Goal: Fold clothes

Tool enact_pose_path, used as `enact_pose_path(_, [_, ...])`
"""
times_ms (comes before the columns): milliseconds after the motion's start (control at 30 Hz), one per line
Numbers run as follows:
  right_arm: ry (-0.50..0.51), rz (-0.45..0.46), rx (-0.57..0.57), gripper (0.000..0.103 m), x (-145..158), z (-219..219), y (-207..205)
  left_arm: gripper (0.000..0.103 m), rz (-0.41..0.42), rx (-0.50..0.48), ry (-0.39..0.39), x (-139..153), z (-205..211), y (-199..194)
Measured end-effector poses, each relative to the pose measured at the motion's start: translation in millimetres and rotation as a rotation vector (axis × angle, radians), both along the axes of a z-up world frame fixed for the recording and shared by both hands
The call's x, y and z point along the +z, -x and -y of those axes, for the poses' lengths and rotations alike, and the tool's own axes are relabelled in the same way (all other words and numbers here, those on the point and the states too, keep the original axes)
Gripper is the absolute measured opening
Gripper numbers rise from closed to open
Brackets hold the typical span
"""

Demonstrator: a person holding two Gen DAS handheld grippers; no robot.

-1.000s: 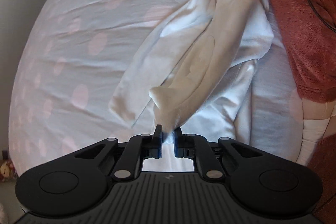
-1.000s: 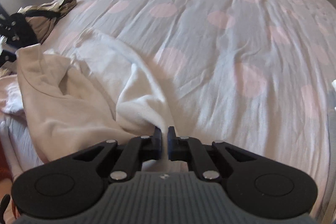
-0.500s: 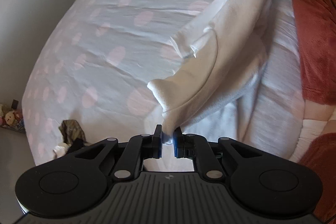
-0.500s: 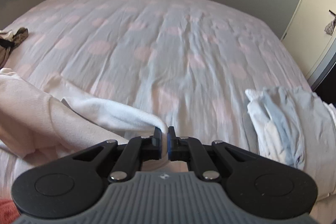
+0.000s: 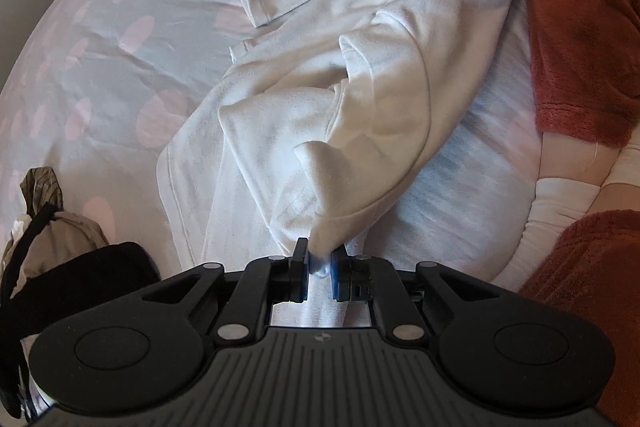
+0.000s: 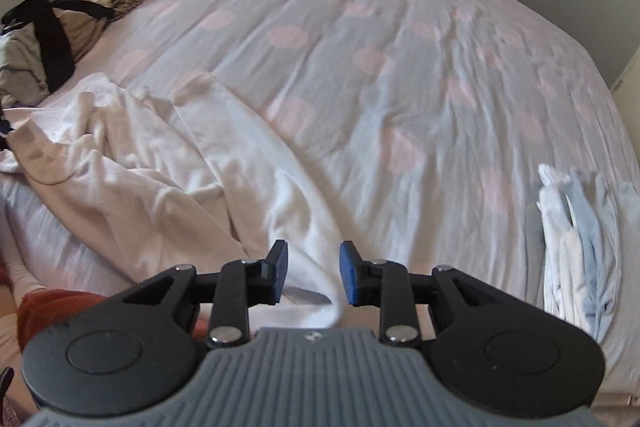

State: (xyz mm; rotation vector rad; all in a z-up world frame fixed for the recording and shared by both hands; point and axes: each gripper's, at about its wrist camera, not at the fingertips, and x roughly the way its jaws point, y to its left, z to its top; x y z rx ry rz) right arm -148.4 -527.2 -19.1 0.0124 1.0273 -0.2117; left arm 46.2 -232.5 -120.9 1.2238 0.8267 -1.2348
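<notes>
A white fleece garment (image 5: 320,99) lies crumpled across the near side of the bed, one sleeve spread out to the upper left. My left gripper (image 5: 320,267) is shut on a bunched corner of it, which rises as a small peak from the pads. In the right wrist view the same garment (image 6: 160,179) trails from the left down to my right gripper (image 6: 313,273). That gripper's jaws are opening; a strip of the white cloth still hangs between the blue pads (image 6: 280,269) without being pinched.
The bed carries a pale sheet with pink dots (image 6: 360,67). A heap of dark and olive clothes (image 6: 52,31) sits at the far left edge, also seen as a heap (image 5: 48,227). Folded pale blue and white laundry (image 6: 576,247) lies at the right. A rust-red fleece blanket (image 5: 580,27) borders the garment.
The right gripper went from shut on the cloth to parted, letting its end go. The left gripper came down with its corner, and the stretched garment has slumped onto the bed.
</notes>
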Motion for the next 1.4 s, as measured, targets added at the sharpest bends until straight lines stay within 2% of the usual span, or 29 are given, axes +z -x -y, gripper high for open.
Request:
enact_pose_path(67, [-0.002, -0.003, 0.09, 0.032, 2.6, -14.3, -17.1, 0.008, -0.014, 0.026, 0.009, -5.3, -2.7, -4.0])
enact_pose_path(300, [0.046, -0.113, 0.443, 0.032, -23.2, -74.3, -82.8, 0.009, -0.069, 0.104, 0.047, -16.3, -0.4, -20.5])
enact_pose_path(433, [0.038, -0.167, 0.604, 0.031, -34.6, -96.2, -111.9, 0.009, -0.096, 0.109, 0.048, -21.7, -0.2, -25.6])
enact_pose_path(533, [0.025, -0.208, 0.714, 0.031, -42.2, -110.9, -128.7, 0.009, -0.106, 0.107, 0.047, -25.0, -0.7, -26.8])
enact_pose_path(700, [-0.001, -0.291, 0.829, 0.031, -58.2, -125.2, -153.2, 0.009, -0.118, 0.103, 0.052, -28.1, -1.4, -28.0])
enact_pose_path(767, [-0.039, -0.331, 0.858, 0.027, -63.7, -126.3, -158.2, 0.009, -0.125, 0.107, 0.054, -29.8, -1.6, -30.5])
enact_pose_path(800, [-0.059, -0.342, 0.872, 0.016, -64.0, -127.8, -156.5, 0.009, -0.129, 0.109, 0.055, -30.8, -2.1, -31.4])
enact_pose_path(833, [-0.079, -0.352, 0.887, 0.013, -64.0, -129.5, -154.4, 0.009, -0.133, 0.111, 0.056, -30.9, -2.4, -32.0])
enact_pose_path(1000, [-0.181, -0.365, 0.928, 0.012, -55.3, -131.9, -131.6, 0.01, -0.136, 0.11, 0.054, -30.6, -2.6, -31.9])
enact_pose_path(1133, [-0.221, -0.367, 0.923, 0.013, -52.1, -133.1, -110.2, 0.01, -0.123, 0.099, 0.05, -29.4, -2.6, -29.8])
enact_pose_path(1233, [-0.173, -0.339, 0.873, 0.019, -59.3, -132.8, -101.2, 0.01, -0.102, 0.086, 0.045, -27.5, -3.9, -24.8])
enact_pose_path(1267, [-0.159, -0.327, 0.849, 0.026, -62.5, -130.6, -100.3, 0.01, -0.094, 0.082, 0.042, -27.1, -4.1, -23.0])
enact_pose_path(1300, [-0.146, -0.317, 0.824, 0.028, -65.6, -128.3, -99.4, 0.01, -0.087, 0.078, 0.041, -26.5, -4.5, -20.6])
enact_pose_path(1367, [-0.135, -0.3, 0.784, 0.026, -72.9, -126.4, -101.3, 0.01, -0.075, 0.071, 0.044, -24.7, -6.7, -18.1])
enact_pose_path(1400, [-0.128, -0.291, 0.767, 0.016, -74.3, -126.2, -100.3, 0.01, -0.069, 0.066, 0.047, -23.4, -8.2, -16.7])
